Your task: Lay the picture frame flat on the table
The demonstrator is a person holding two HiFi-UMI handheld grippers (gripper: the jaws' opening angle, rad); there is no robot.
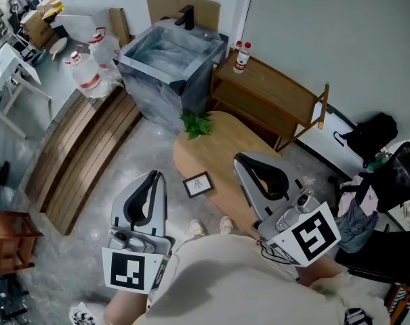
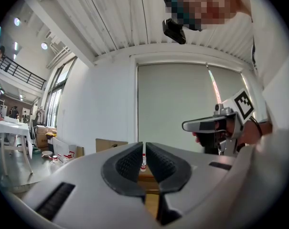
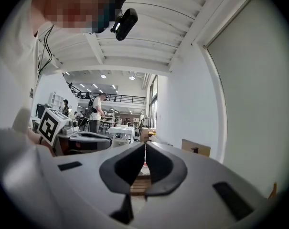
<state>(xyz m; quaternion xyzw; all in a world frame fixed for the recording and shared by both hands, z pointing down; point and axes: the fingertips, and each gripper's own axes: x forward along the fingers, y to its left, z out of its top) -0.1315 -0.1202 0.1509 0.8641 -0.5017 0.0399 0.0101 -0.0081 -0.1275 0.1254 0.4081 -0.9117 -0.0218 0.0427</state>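
Picture frame (image 1: 198, 184) sits on table (image 1: 225, 144); its tilt is unclear.

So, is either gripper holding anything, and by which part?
Nothing: left gripper and right gripper are both shut, empty; the picture frame sits on the table, untouched.

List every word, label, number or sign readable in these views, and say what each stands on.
No text can be read in any view.
Print inside the picture frame: too small to read.
Red labels on the small bottles: too small to read.
Red labels on the water jugs: blurred.
The marker cubes: black-and-white patterns only, no letters.
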